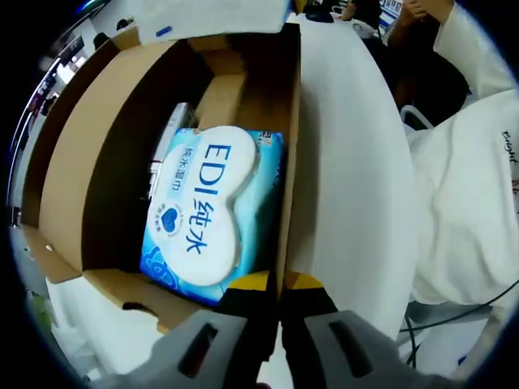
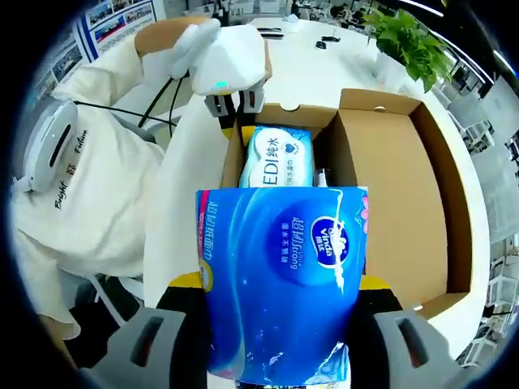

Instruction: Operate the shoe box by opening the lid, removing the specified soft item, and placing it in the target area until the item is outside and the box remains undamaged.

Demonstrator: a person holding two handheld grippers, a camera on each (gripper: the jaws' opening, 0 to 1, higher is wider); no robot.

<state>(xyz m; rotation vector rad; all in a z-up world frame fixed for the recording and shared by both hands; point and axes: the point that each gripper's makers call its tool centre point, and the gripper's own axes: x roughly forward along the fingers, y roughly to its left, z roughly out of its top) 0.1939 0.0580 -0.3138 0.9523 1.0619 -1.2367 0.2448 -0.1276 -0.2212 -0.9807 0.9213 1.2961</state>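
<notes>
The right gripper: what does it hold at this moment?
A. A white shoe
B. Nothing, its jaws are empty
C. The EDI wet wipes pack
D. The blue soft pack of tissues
D. In the right gripper view the right gripper has its jaws closed on the blue tissue pack, held up in front of the open shoe box, while the EDI wipes pack lies inside the box.

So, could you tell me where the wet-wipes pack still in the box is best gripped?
Take the wet-wipes pack by its soft long edges, coming straight down through the open top of the shoe box. It lies flat, label up, against a cardboard wall, so a side approach looks blocked.
</notes>
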